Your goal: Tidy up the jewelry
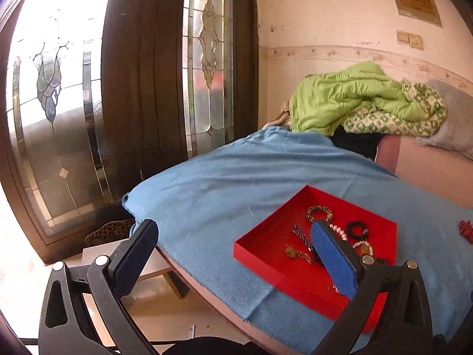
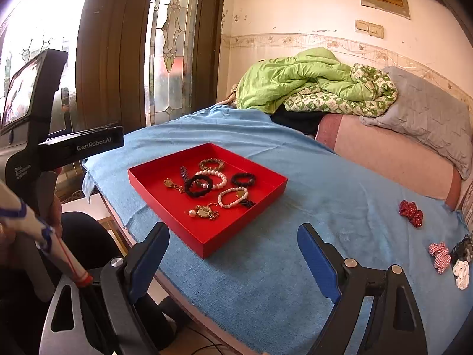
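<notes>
A shallow red tray lies on a blue cloth spread over a bed. Inside it lie several pieces: a white pearl bracelet, a black bead bracelet, a gold pendant with a pearl and a brown-gold bracelet. My right gripper hovers open just short of the tray's near corner, nothing between its fingers. My left gripper is wide open at the tray's left side. Its blue-padded right finger hangs over the tray and hides some jewelry; its jaws hold nothing.
Several fabric scrunchies lie on the cloth at the right: a red one, a checked one, a white one. A green quilt and grey pillow are piled behind. The bed's edge drops off at left beside a wooden door.
</notes>
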Demonstrator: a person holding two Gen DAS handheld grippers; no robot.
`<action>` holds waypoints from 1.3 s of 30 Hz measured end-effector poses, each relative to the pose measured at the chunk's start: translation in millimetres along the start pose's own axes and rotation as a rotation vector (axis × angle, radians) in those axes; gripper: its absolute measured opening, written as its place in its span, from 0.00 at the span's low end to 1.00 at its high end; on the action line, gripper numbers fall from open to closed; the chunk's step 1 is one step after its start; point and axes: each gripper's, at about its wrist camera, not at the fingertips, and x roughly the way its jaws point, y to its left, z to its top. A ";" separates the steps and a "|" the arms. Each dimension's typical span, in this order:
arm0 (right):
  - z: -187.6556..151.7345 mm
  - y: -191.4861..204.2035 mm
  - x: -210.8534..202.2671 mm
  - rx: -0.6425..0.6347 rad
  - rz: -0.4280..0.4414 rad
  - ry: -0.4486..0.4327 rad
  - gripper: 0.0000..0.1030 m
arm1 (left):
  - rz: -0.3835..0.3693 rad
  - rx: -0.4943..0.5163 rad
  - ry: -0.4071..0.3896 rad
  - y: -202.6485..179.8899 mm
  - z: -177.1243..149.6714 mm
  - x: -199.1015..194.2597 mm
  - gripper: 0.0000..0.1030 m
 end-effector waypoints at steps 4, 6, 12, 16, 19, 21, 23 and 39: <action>-0.5 -0.6 3.2 0.010 0.009 0.010 0.89 | -0.011 0.028 0.013 -3.9 -2.3 2.8 1.00; -0.2 -1.1 4.6 0.012 0.008 0.013 0.89 | -0.013 0.026 0.016 -2.9 -2.7 3.9 1.00; 0.0 -1.6 6.8 0.018 0.011 0.023 0.89 | -0.053 0.031 0.040 -1.3 -3.4 6.3 1.00; 1.1 -3.5 9.0 0.029 0.012 0.033 0.89 | -0.080 0.058 0.039 -3.2 -5.9 1.3 1.00; 1.7 -6.2 9.5 0.047 0.006 0.036 0.89 | -0.088 0.067 0.035 -3.5 -8.0 -1.5 1.00; 1.3 -8.6 10.1 0.055 0.004 0.039 0.89 | -0.093 0.074 0.041 -4.0 -9.3 -2.4 1.00; 0.6 -11.2 11.2 0.061 -0.002 0.045 0.89 | -0.094 0.081 0.044 -4.4 -10.0 -3.1 1.00; -1.4 -19.8 13.5 0.077 -0.004 0.057 0.90 | -0.096 0.093 0.052 -5.0 -11.7 -2.8 1.00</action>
